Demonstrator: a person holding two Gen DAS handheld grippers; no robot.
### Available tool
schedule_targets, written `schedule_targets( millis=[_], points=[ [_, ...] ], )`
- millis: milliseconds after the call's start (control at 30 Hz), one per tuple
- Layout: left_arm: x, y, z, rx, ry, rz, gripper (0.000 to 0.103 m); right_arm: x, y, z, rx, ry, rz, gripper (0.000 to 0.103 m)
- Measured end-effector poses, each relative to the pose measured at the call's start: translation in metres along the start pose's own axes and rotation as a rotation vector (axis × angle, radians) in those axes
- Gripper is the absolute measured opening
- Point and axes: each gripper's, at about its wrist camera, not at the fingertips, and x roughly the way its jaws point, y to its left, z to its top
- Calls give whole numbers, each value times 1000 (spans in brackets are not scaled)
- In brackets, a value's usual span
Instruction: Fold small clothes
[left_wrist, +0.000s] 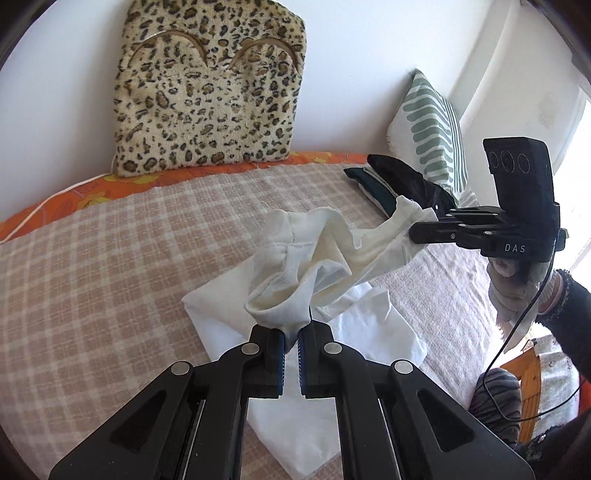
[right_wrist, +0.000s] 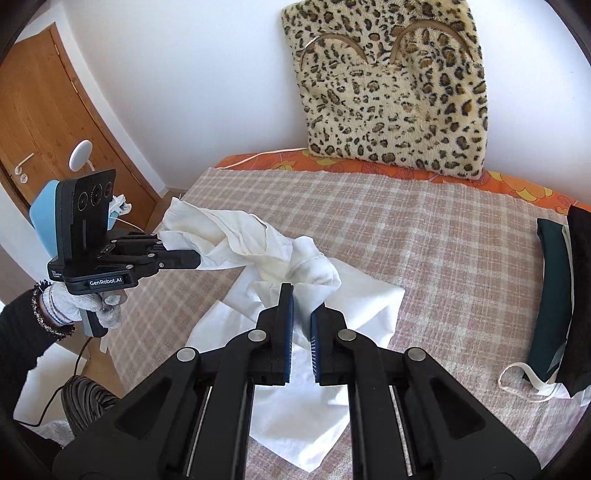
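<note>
White walls and a wooden door (right_wrist: 55, 122) frame a bed (left_wrist: 110, 266) covered by one checked pink-and-cream blanket over an orange floral sheet (left_wrist: 92, 192). One leopard-print cushion (left_wrist: 207, 92) leans against the wall, and one green-striped pillow (left_wrist: 432, 129) stands at the far corner. One flat white cloth (right_wrist: 369, 306) lies spread on the blanket; just above it hangs the task's item, one small cream-white garment (left_wrist: 325, 254), crumpled and slack, stretched between two hand-held grippers. The left hand-held gripper (left_wrist: 291, 332) is closed on one end of the garment; the right hand-held gripper (right_wrist: 303, 302) is closed on the other end, each pinch taking only a small bunch of fabric. One stack of dark folded clothes (right_wrist: 557, 302) lies near the pillow, well apart; at least three pieces show, though the exact count cannot be told. Two gloved hands (right_wrist: 88, 306) hold the tools. Judged risks: a thin pinch may slip if the garment is pulled taut; the twisted middle may set down creased, giving an uneven fold; the sagging part may drag and ruck the white cloth beneath; and a trailing cable (left_wrist: 517, 332) could snag.
</note>
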Motion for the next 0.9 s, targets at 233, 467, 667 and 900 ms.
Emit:
schedule_targets(
  millis=[233,467,667,900],
  points=[
    [6,-17,-54,67,80,25,4,3,20,-59,-50,46,-48,9],
    [13,-21,-83,143,129,111,4,12,31,-89,-99,93,-88,9],
    [10,-16,-95,140,156,125,11,3,30,-106,-123,94,-79,9],
    [-15,-16,-111,162,166,135,20,-16,27,-124,-164,125,-73,9]
  ],
)
